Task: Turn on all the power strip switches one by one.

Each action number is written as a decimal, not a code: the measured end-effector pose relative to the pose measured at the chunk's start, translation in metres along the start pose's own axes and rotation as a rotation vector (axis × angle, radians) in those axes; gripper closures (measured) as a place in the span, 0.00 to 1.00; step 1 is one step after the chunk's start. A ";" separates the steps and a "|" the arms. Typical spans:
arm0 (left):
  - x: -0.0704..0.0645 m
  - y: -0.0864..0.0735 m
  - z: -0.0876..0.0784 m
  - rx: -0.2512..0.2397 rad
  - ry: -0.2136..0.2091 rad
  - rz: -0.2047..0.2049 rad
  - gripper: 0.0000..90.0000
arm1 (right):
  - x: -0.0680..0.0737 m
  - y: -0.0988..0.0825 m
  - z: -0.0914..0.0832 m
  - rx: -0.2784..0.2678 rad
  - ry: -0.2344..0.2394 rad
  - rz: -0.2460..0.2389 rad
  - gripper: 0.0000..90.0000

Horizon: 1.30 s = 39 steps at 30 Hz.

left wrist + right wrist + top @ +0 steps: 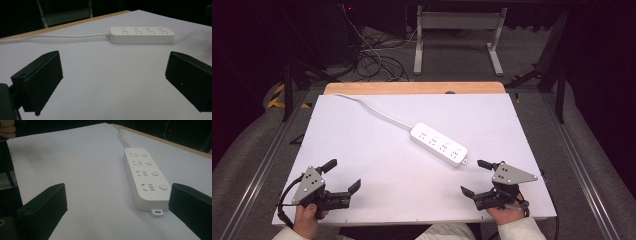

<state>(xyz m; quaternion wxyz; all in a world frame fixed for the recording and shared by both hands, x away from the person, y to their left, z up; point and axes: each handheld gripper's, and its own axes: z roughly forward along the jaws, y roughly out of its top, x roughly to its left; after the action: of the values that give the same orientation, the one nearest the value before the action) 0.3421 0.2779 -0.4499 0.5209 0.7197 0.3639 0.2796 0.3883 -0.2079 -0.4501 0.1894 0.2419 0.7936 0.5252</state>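
Down at the near left corner of the white table top (377, 165), the left gripper (345, 176) rests low in the person's hand with its black jaws spread wide and nothing between them, aimed across the bare surface toward the middle. A white four-outlet power strip (438, 144) lies slantwise near the centre, well apart from both grippers, its white cord (372, 109) trailing away to the far left edge by the wooden strip. At the near right corner, the right gripper (473, 176) sits in the other hand, jaws likewise wide apart and empty, pointing at the strip's near end with its small hanging tab (157, 212).
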 end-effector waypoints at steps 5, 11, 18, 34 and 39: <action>-0.003 0.001 -0.001 -0.004 0.028 0.032 0.02 | 0.001 0.000 0.000 0.002 -0.004 -0.007 0.05; -0.004 0.001 -0.001 -0.001 0.035 0.032 0.02 | 0.001 0.000 0.001 0.009 0.001 -0.001 0.08; -0.002 0.002 -0.002 0.004 0.020 -0.003 0.02 | 0.003 0.001 0.001 0.020 0.004 -0.004 0.14; -0.003 0.001 -0.003 0.014 0.055 0.045 0.02 | 0.002 0.011 0.004 0.053 0.004 0.011 0.24; -0.003 0.001 -0.002 0.015 0.058 0.040 0.02 | -0.001 0.024 0.008 0.068 0.013 0.033 0.28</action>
<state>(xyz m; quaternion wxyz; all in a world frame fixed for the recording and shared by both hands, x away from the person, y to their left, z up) 0.3387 0.2768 -0.4484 0.4989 0.7224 0.3667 0.3078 0.3980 -0.1947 -0.4305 0.1674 0.2578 0.8081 0.5025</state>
